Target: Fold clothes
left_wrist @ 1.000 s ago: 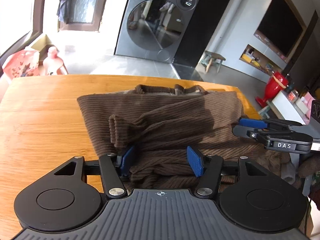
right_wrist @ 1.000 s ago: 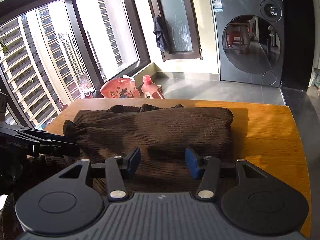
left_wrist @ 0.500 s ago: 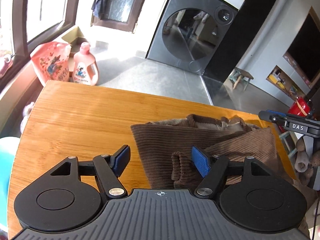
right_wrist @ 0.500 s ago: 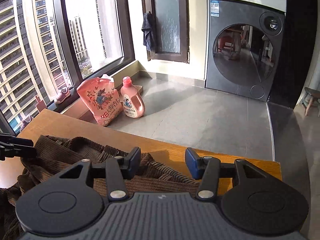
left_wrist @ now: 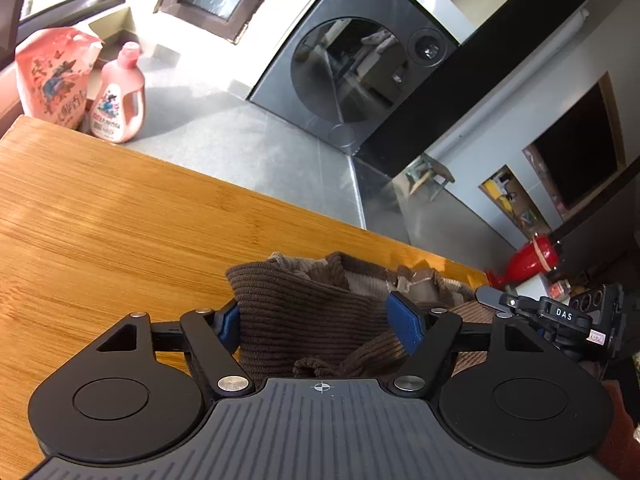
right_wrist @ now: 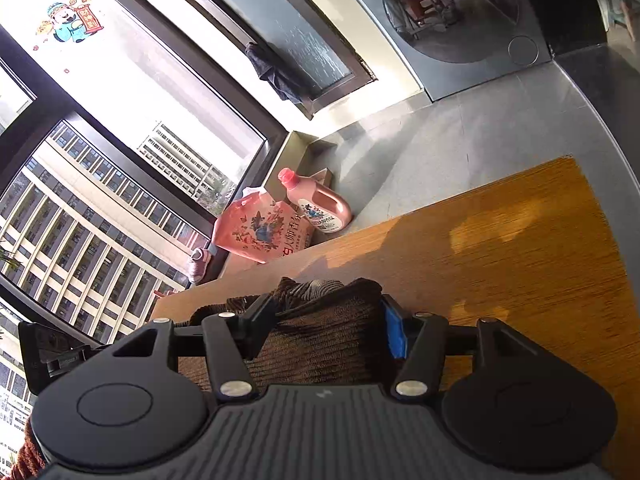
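A brown ribbed sweater (left_wrist: 304,312) lies bunched on the wooden table (left_wrist: 120,224), near its far edge. My left gripper (left_wrist: 316,324) is open, its blue pads on either side of the sweater's left part. My right gripper (right_wrist: 328,328) is open too, straddling the sweater's right part (right_wrist: 320,344). The right gripper also shows at the right of the left wrist view (left_wrist: 552,316). The left gripper's side shows at the far left of the right wrist view (right_wrist: 52,352). Both views are tilted.
Beyond the table's far edge the floor holds a pink detergent bottle (left_wrist: 118,100) and a pink refill bag (left_wrist: 52,76). A grey washing machine (left_wrist: 360,68) stands behind. A red vase (left_wrist: 528,260) sits at the right. Bare table (right_wrist: 520,248) lies right of the sweater.
Both grippers moved forward over the sweater toward the table's far edge and tilted. The sweater went from a flat spread to a bunched heap between the fingers.
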`<action>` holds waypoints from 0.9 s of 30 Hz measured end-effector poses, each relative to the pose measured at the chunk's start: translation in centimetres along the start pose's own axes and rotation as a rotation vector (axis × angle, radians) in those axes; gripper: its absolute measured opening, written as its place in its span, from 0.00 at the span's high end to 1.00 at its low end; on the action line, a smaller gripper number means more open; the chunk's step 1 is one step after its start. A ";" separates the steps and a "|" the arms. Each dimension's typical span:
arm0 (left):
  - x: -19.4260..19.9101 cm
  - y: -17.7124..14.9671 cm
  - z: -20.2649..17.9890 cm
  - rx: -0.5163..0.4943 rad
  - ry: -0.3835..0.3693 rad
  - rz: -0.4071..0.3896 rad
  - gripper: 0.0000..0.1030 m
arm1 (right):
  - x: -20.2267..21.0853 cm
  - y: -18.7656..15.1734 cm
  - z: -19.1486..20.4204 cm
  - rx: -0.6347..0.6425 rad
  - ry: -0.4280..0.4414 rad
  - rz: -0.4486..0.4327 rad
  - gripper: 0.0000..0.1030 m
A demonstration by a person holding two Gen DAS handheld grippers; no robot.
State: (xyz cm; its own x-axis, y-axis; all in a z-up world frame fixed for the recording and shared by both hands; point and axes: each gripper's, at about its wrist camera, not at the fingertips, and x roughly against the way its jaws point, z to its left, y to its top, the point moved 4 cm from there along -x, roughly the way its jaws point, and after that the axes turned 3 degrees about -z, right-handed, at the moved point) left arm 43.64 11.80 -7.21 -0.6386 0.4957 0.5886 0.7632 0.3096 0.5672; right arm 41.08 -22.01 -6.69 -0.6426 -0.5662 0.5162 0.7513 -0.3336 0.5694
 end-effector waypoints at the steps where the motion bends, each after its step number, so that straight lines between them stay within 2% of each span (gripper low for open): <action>1: -0.2 -0.1 -0.2 -0.014 0.002 0.016 0.57 | -0.7 -0.1 0.6 0.018 0.010 0.010 0.48; 2: -0.2 -0.2 -0.4 -0.027 0.006 0.021 0.71 | -1.2 -0.4 1.3 0.048 0.006 0.023 0.52; 4: 1.0 -0.2 -1.1 -0.073 0.012 0.004 0.84 | -1.1 -1.0 3.1 0.155 -0.039 0.031 0.79; 5: 1.7 -0.1 -1.5 -0.085 -0.001 -0.008 0.84 | -0.3 -1.2 4.1 0.208 -0.047 0.014 0.82; 8: 5.7 -0.5 -3.6 -0.138 -0.022 -0.057 0.86 | 4.4 -1.6 8.0 0.334 0.009 -0.072 0.87; 11: 10.1 -3.1 -6.2 -0.235 -0.066 -0.090 0.87 | 10.1 -3.2 11.6 0.460 0.028 -0.129 0.90; 13: 12.8 -5.9 -7.8 -0.307 -0.081 -0.092 0.87 | 13.4 -5.5 13.4 0.542 0.022 -0.132 0.92; 15: 14.9 -9.1 -8.6 -0.353 -0.086 -0.081 0.87 | 16.0 -8.3 14.5 0.593 0.016 -0.105 0.98; 16: 15.6 -10.9 -8.8 -0.371 -0.087 -0.070 0.87 | 17.2 -9.8 14.9 0.610 0.013 -0.087 0.98; 20: 17.2 -15.6 -7.6 -0.370 -0.042 -0.022 0.85 | 19.6 -15.8 14.1 0.630 -0.043 0.008 0.98; 23: 18.0 -18.3 -6.1 -0.340 -0.002 0.013 0.83 | 20.0 -18.3 12.3 0.607 -0.112 0.041 0.98; 25: 18.9 -18.7 -5.6 -0.333 -0.012 0.017 0.82 | 20.6 -18.6 11.5 0.577 -0.145 0.030 0.97; 27: 20.1 -18.6 -5.3 -0.303 -0.032 0.000 0.69 | 21.4 -17.7 10.9 0.531 -0.150 -0.005 0.96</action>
State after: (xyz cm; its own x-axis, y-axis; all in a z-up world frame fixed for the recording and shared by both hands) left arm 16.13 11.74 -2.87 -0.6312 0.5223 0.5734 0.6962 0.0556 0.7157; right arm 12.35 -19.98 1.28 -0.6892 -0.4389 0.5765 0.5945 0.1123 0.7962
